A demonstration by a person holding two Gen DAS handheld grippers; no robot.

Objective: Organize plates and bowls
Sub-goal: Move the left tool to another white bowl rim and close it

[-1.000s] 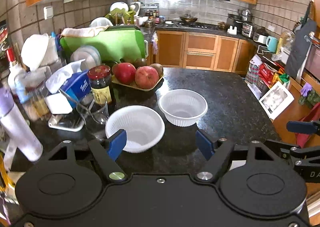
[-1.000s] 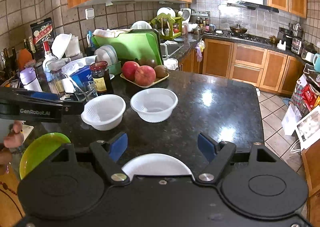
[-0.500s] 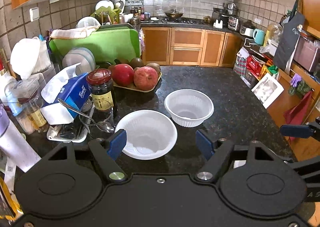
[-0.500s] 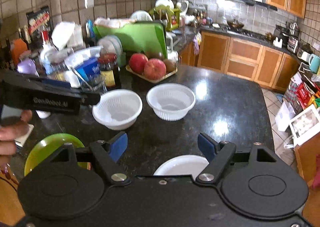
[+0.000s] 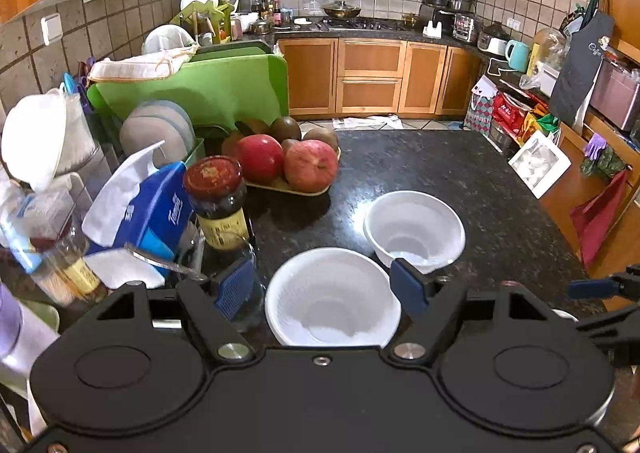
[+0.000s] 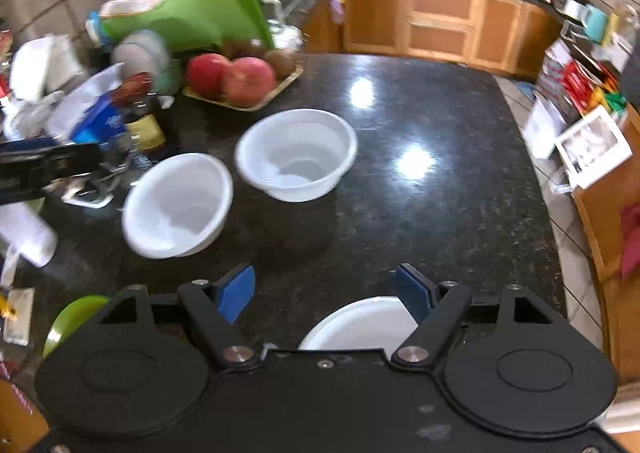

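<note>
Two white ribbed bowls stand on the black granite counter (image 6: pixel 420 221). The near left bowl (image 5: pixel 332 299) (image 6: pixel 178 205) sits between the fingers of my open left gripper (image 5: pixel 322 287), which hangs just above its rim. The far right bowl (image 5: pixel 414 231) (image 6: pixel 296 153) stands beside it. My open, empty right gripper (image 6: pixel 326 293) is over the counter's front edge, with a white plate (image 6: pixel 360 327) under its right finger. A green plate (image 6: pixel 70 323) lies at the front left. The left gripper's arm (image 6: pixel 44 169) shows in the right wrist view.
A tray of apples and kiwis (image 5: pixel 288 165) stands behind the bowls. A sauce jar (image 5: pixel 218 201), tissue box (image 5: pixel 148 209), glass, bottles and a dish rack with a green cutting board (image 5: pixel 208 89) crowd the left side. The counter's right edge drops to the floor.
My left gripper has moved forward and right, so the near bowl now lies between its fingers. My right gripper has tilted down and shifted left; the white plate now sits under its right finger.
</note>
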